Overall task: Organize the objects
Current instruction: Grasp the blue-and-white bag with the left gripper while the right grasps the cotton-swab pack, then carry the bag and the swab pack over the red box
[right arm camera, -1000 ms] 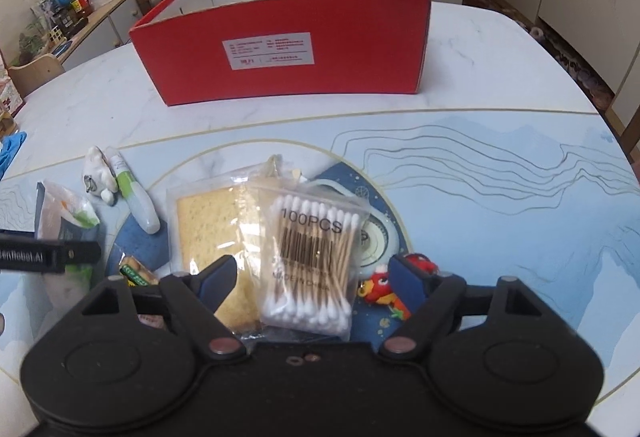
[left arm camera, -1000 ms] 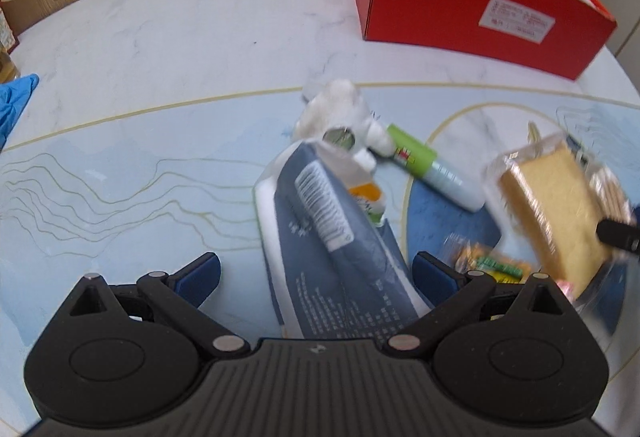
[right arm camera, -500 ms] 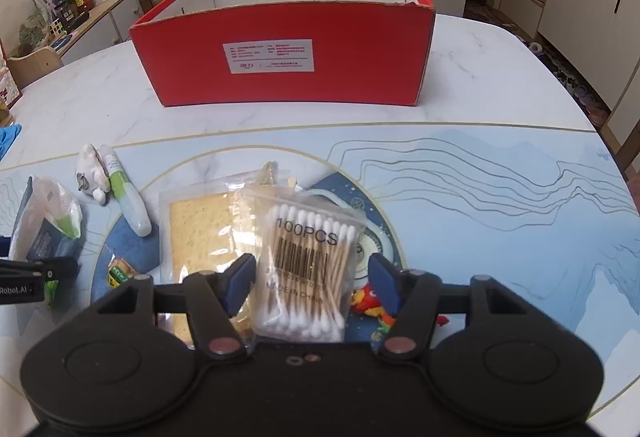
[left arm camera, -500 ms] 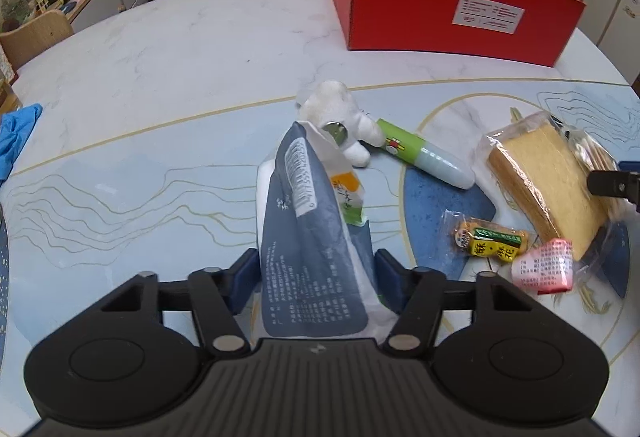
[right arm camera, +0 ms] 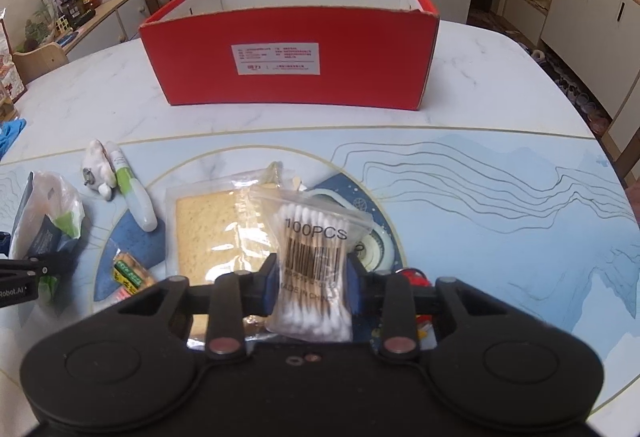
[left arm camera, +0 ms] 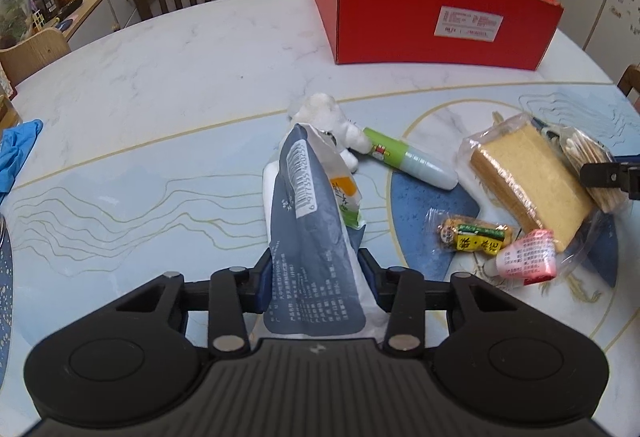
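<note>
The grey-blue pouch [left arm camera: 312,237] stands with its long axis running away from the left gripper [left arm camera: 314,275], barcode end raised and pointing toward the far table edge. The jaws have just been closing and now pinch the pouch's lower part from both sides. Beyond it lie a white plush toy [left arm camera: 328,117] and a green-and-white tube [left arm camera: 404,161], the tube's long axis slanting from the toy down to the right. Further right sit a yellow snack packet [left arm camera: 476,237], a pink-labelled tube [left arm camera: 528,257] and a wrapped sponge [left arm camera: 528,181].

The right gripper [right arm camera: 312,279] has likewise just been closing and is clenched on the bag of cotton swabs [right arm camera: 314,265]; the bag's long axis runs away from the gripper, its sealed top toward the red box [right arm camera: 292,57], and it overlaps the sponge.

The left wrist view shows the box only from an outer corner. The right wrist view looks into its open top, showing white inner walls, and it alone shows a red toy [right arm camera: 412,275] partly hidden behind the right finger. The snack packet is clear in the left view, half hidden in the right.

Both grippers point steeply down at the table [left arm camera: 180,69], side by side, each showing at the edge of the other's view.
</note>
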